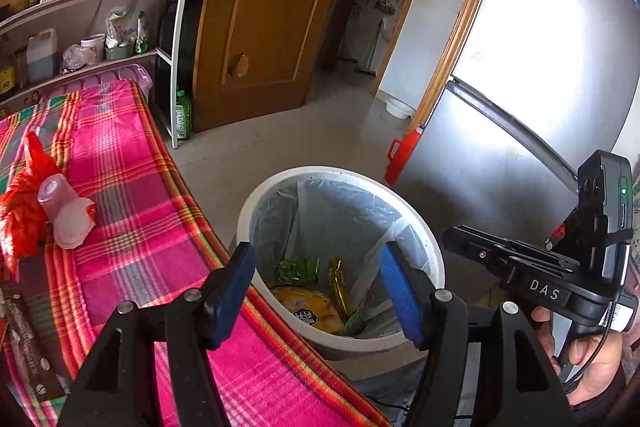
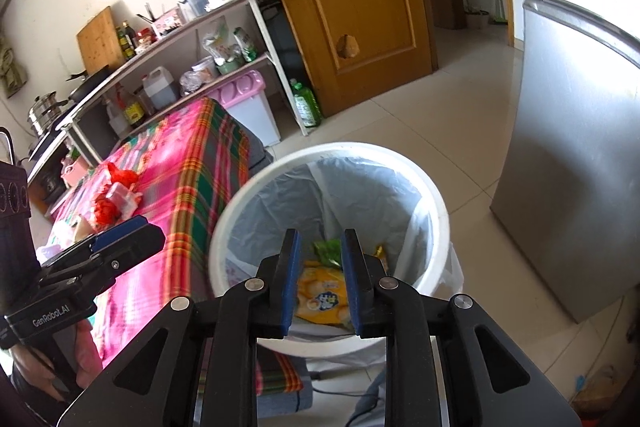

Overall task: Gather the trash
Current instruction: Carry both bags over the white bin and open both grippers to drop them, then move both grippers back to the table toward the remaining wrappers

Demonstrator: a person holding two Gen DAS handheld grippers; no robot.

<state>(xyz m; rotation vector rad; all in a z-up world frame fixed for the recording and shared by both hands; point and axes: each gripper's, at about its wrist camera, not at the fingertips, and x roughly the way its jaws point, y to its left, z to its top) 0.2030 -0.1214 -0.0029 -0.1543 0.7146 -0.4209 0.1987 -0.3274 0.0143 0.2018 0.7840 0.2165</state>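
Over the white bin (image 2: 434, 195), your right gripper (image 2: 319, 279) has its jaws narrowly parted and empty; the yellow wrapper (image 2: 324, 297) lies below in the liner. Your left gripper (image 1: 318, 291) stands with jaws wide, also empty, at the bin's edge. On the table (image 1: 132, 167), the red bag (image 1: 24, 203) and plastic cup (image 1: 60, 205) remain: approach low, jaws wide, and pinch firmly.

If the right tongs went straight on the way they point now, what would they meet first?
Probably the yellow snack wrapper lying in the white round bin: the right tongs look empty and aim into its mouth, though depth is unclear.
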